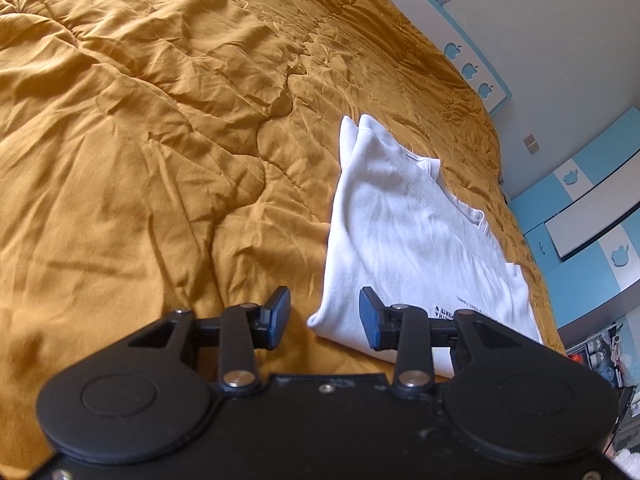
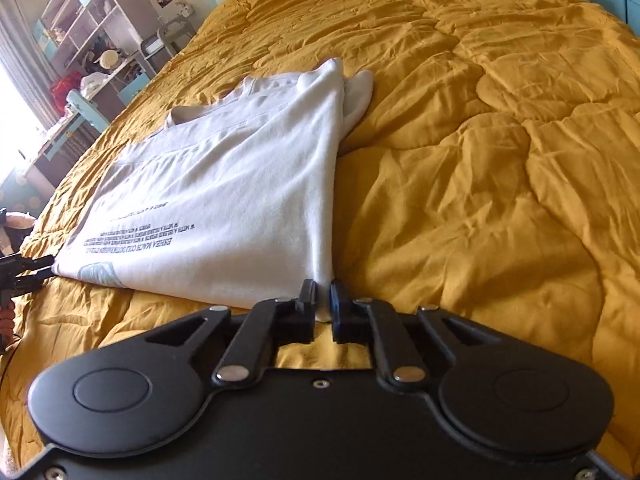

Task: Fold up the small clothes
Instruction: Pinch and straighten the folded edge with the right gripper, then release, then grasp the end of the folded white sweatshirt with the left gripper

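A white T-shirt [image 2: 224, 184] lies folded lengthwise on the bed's wrinkled mustard quilt [image 2: 480, 160], near the edge, with a sleeve end [image 2: 358, 92] poking out at the far end and lines of dark printed text (upside down from the right wrist view) near the hem. The right tool [image 2: 322, 300] is pressed together, pinching the shirt's near corner. The left tool [image 1: 325, 316] hovers spread over the other hem corner, gripping nothing. No containers show clearly.

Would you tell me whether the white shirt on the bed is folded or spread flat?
Partly folded: the white shirt shows a doubled side edge, sleeves tucked together.
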Action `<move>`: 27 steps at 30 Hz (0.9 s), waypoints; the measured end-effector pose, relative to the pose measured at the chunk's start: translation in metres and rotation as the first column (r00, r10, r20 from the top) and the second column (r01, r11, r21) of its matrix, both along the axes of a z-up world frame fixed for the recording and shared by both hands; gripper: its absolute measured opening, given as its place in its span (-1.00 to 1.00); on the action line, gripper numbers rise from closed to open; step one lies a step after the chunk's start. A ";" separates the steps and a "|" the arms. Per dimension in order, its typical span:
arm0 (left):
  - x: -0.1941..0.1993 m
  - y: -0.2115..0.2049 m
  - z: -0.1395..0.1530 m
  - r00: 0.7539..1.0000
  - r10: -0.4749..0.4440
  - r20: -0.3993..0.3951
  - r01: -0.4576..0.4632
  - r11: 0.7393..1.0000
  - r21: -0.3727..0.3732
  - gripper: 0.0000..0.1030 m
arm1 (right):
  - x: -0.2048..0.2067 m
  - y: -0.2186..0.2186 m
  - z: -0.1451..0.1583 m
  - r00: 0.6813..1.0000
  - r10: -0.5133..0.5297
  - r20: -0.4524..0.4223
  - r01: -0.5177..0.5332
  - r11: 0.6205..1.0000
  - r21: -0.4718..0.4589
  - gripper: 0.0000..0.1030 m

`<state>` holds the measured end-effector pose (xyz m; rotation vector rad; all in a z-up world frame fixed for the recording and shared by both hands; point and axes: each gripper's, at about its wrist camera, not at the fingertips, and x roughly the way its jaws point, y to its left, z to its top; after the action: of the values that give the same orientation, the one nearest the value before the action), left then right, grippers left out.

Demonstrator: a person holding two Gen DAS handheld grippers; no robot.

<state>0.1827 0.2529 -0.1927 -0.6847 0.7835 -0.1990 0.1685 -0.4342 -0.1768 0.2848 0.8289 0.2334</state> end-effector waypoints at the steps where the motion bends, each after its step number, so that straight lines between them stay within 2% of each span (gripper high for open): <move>1: -0.001 0.001 0.002 1.000 0.001 0.019 0.000 1.000 -0.026 -0.26 | 0.000 0.002 0.004 0.999 -0.043 -0.002 0.043 0.999 -0.014 -0.66; 3: -0.002 0.000 0.008 0.998 -0.003 0.055 0.006 0.998 -0.061 -0.18 | -0.007 0.016 0.016 0.993 -0.110 0.052 0.115 0.989 -0.097 -0.38; 5: -0.001 -0.007 0.010 0.997 -0.002 0.071 0.008 0.997 -0.080 -0.14 | -0.014 0.039 0.030 0.982 -0.093 0.164 0.119 0.981 -0.153 -0.37; 9: 0.010 -0.019 0.008 0.998 0.001 0.061 0.004 0.997 -0.076 -0.11 | -0.007 0.088 0.048 0.971 0.014 0.240 0.001 0.998 -0.063 -0.38; 13: 0.020 -0.014 0.003 0.998 0.051 0.042 -0.048 0.995 -0.083 -0.11 | 0.012 0.165 0.056 0.953 0.169 0.250 -0.174 0.985 -0.001 -0.36; 15: 0.025 -0.005 0.001 0.997 0.075 0.029 -0.072 0.991 -0.110 -0.10 | 0.016 0.207 0.053 0.936 0.244 0.255 -0.251 0.968 -0.007 -0.29; 17: 0.030 0.003 -0.002 0.997 0.082 0.007 -0.081 0.989 -0.126 -0.10 | 0.015 0.247 0.047 0.913 0.321 0.252 -0.316 0.947 -0.062 -0.09; 19: 0.035 0.010 -0.008 0.997 0.073 -0.010 -0.074 0.986 -0.146 -0.10 | 0.011 0.291 0.038 0.884 0.405 0.232 -0.381 0.913 -0.146 -0.07; 21: 0.038 0.014 -0.012 0.998 0.058 -0.023 -0.061 0.986 -0.155 -0.10 | 0.005 0.333 0.028 0.841 0.500 0.204 -0.446 0.856 -0.260 -0.08; 24: 0.038 0.017 -0.011 0.999 0.032 -0.013 -0.033 0.987 -0.158 -0.10 | -0.002 0.378 0.015 0.795 0.580 0.179 -0.459 0.768 -0.447 -0.04; 26: 0.039 0.018 -0.010 1.000 0.012 -0.010 -0.013 0.987 -0.160 -0.10 | -0.003 0.400 0.005 0.763 0.629 0.145 -0.479 0.703 -0.526 -0.04; 27: 0.041 0.018 -0.009 1.000 0.002 -0.008 -0.003 0.988 -0.155 -0.10 | -0.003 0.407 0.002 0.755 0.640 0.143 -0.473 0.683 -0.557 -0.02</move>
<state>0.2233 0.2713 -0.2020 -0.8341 0.7805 -0.2570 0.1658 -0.0267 -0.1752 -0.5102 0.5917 0.6275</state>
